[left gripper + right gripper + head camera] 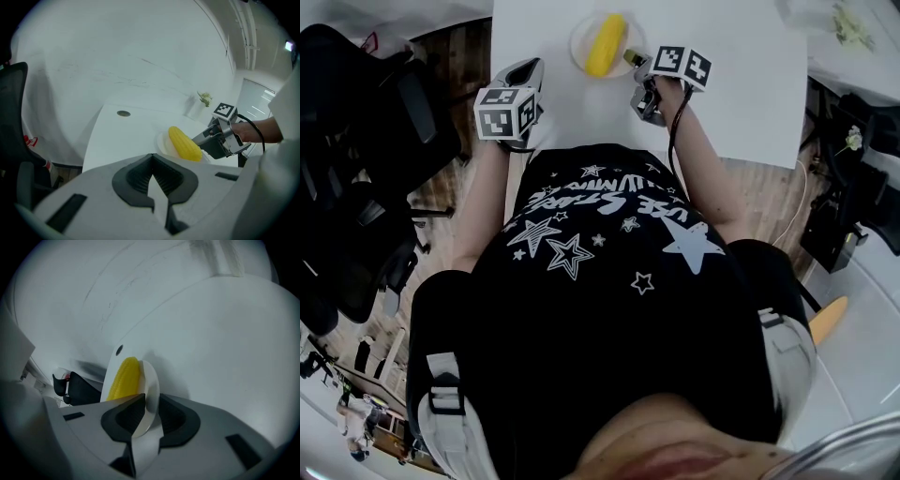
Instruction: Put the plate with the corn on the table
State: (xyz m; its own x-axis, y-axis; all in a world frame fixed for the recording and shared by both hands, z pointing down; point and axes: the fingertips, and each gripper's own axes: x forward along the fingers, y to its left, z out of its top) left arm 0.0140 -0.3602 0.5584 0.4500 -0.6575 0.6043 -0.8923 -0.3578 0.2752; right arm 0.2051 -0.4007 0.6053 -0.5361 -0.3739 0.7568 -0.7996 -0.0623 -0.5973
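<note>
A yellow corn cob [606, 44] lies on a small white plate [578, 49], which rests on the white table [750, 84] near its far edge. My right gripper [632, 60] is at the plate's right rim. In the right gripper view the plate [151, 390] stands edge-on between the jaws of my right gripper [146, 416], with a gap beside the pads and the corn [124, 379] just beyond. My left gripper [526, 67] hovers over the table's left part, apart from the plate. In its own view my left gripper [154, 187] holds nothing, and the corn [184, 144] lies ahead to the right.
A black office chair [356, 141] stands left of the table over wooden floor. A round cable hole [123, 113] sits in the tabletop beyond the plate. A second white surface with a small plant [844, 23] is at the far right. The person's torso fills the near side.
</note>
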